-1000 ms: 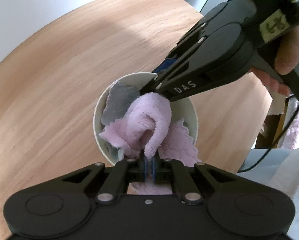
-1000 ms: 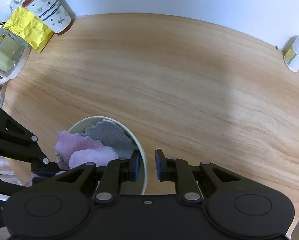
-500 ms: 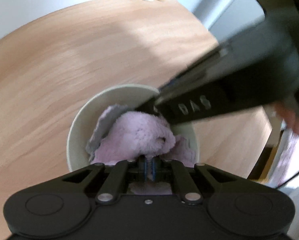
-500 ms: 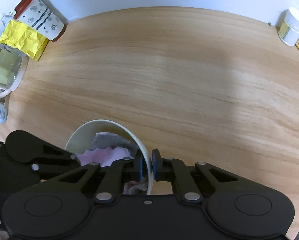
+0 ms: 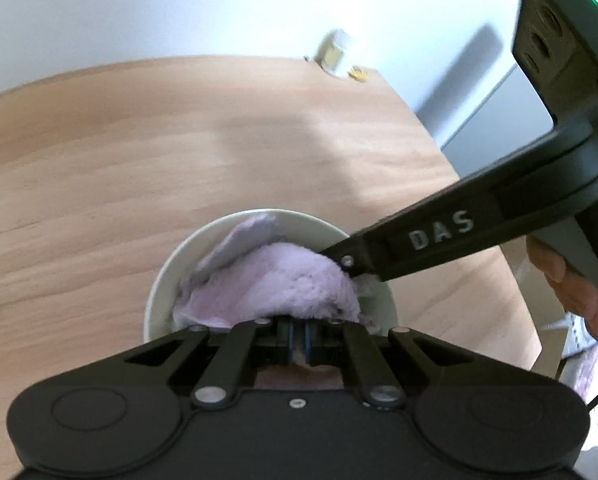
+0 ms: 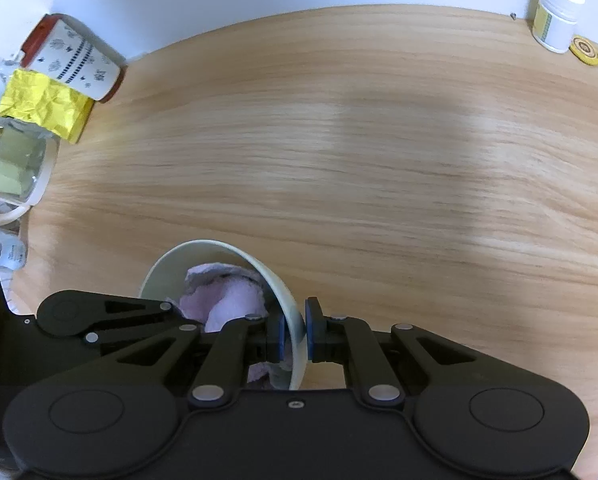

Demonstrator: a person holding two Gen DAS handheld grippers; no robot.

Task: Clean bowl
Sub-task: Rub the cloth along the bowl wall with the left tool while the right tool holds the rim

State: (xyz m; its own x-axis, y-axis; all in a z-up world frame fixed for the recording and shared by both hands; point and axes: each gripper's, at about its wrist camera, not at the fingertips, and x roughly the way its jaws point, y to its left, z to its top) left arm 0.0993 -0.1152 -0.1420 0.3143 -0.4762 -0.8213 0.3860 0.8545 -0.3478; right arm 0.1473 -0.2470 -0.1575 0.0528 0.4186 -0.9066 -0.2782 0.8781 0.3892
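Wiping is the step in hand, judging by how things lie: a pale bowl [image 5: 167, 280] stands on the near part of the wooden table [image 5: 179, 152], and a pink cloth [image 5: 283, 284], with a grey patch of it folded up toward the far-left wall of the bowl, fills most of its inside. The left tongs [image 5: 297, 338] are clenched on the near edge of that cloth, their blue pads pressed together with fabric caught between them, so the cloth is bunched and pushed into the bowl's hollow. The right tongs [image 6: 295, 338] straddle the bowl's right-hand rim [image 6: 287, 304], one pad inside and one outside; their jaws are opening a little at this moment, and a thin gap shows between the outer pad and the wall, so the hold on the rim looks loose rather than firm. In the left wrist view the right tool reaches in from the right, a hand [image 5: 571, 280] on its grip. Far off at the table's right corner stand a white jar [image 6: 555, 16] and a small yellow disc [image 6: 585, 50]; at the far left are a patterned cup [image 6: 79, 60], a crumpled yellow wrapper [image 6: 43, 106] and a clear jug [image 6: 11, 164]. The next move probably calls for the right tongs to steady the rim again while the left sweeps the cloth round the inner wall, since an unbraced bowl could slide or tip under the rubbing.
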